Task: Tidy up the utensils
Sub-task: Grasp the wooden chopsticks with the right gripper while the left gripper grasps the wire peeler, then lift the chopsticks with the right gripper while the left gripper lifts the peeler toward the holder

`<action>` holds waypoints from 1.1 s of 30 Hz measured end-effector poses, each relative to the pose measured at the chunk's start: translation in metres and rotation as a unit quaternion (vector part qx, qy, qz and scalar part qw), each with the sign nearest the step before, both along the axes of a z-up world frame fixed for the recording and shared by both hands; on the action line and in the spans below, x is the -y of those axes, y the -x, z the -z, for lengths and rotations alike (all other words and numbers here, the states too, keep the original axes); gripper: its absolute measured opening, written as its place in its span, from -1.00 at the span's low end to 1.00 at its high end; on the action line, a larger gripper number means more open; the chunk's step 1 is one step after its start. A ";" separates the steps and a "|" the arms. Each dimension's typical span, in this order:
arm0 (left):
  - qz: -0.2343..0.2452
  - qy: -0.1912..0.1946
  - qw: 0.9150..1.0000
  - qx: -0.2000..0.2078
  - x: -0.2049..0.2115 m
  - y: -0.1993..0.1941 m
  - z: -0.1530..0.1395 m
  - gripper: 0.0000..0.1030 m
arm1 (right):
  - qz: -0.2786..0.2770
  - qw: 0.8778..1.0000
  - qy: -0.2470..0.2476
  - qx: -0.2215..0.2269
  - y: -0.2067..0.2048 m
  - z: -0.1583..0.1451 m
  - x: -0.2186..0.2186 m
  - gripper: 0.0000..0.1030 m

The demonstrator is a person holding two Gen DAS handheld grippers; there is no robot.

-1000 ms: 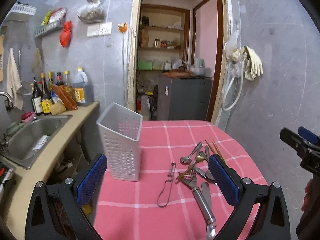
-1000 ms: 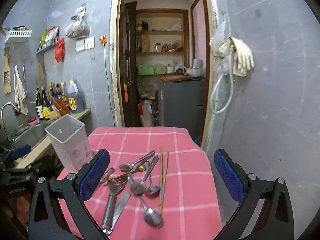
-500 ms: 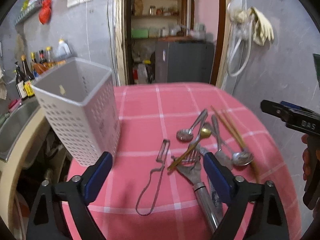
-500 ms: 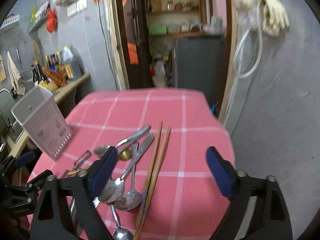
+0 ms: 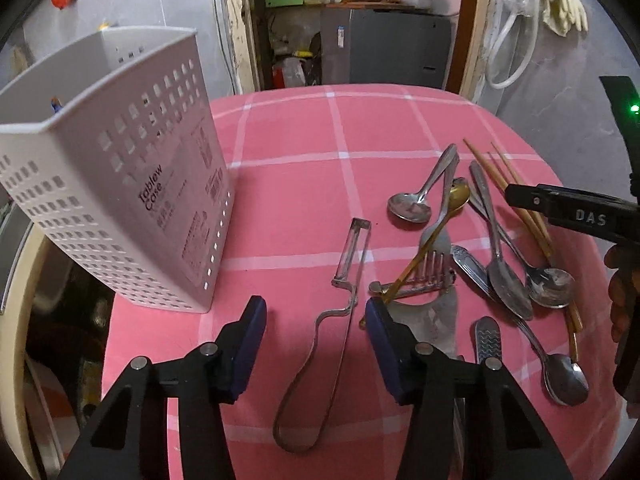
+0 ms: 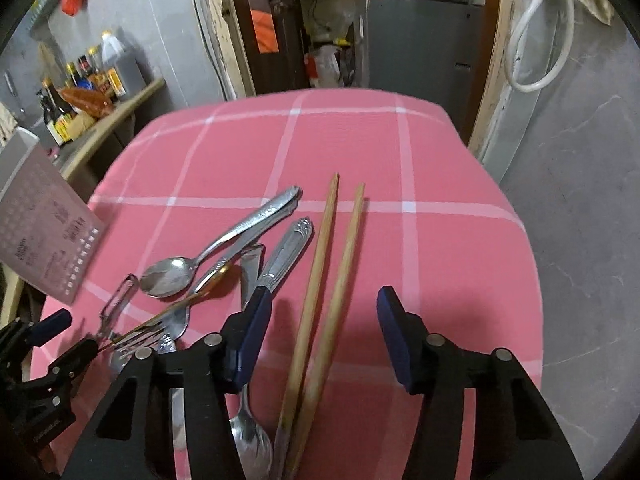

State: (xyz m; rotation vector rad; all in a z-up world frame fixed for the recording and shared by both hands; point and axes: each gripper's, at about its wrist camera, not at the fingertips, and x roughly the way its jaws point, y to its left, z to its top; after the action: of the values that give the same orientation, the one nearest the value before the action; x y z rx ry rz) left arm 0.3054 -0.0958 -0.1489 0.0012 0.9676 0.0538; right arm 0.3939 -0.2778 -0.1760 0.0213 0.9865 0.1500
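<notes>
On the pink checked tablecloth (image 5: pixel 304 128) lies a metal peeler (image 5: pixel 352 248), between the blue pads of my left gripper (image 5: pixel 315 314). The jaws are closing and the pads do not touch it. A white perforated utensil holder (image 5: pixel 120 184) stands upright just to the left. A pile of spoons (image 5: pixel 410 208) and a fork (image 5: pixel 432 268) lies to the right. In the right wrist view, two wooden chopsticks (image 6: pixel 320 264) run between the pads of my right gripper (image 6: pixel 324 300). Its jaws are closing too, with no contact.
A counter with bottles (image 6: pixel 80 84) runs along the left wall behind the holder (image 6: pixel 44 240). Beyond the table's far edge are a doorway and a grey cabinet (image 5: pixel 384 48). The tablecloth drops off at the right, next to a grey wall (image 6: pixel 580 200).
Both grippers have come down towards the table and tipped downward, and their jaws have narrowed. The left now straddles the peeler and the right straddles the chopsticks.
</notes>
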 end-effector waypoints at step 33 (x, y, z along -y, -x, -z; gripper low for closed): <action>0.017 0.140 0.977 -0.163 -0.003 -0.024 0.026 -0.59 | 0.040 0.989 -0.051 -0.131 0.013 0.004 0.004 -0.76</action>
State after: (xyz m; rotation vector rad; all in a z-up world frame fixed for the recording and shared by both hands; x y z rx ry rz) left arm 0.3295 -0.0928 -0.1748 -0.2394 1.2964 -0.1172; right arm 0.3807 -0.2817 -0.1798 0.1778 1.2381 0.1261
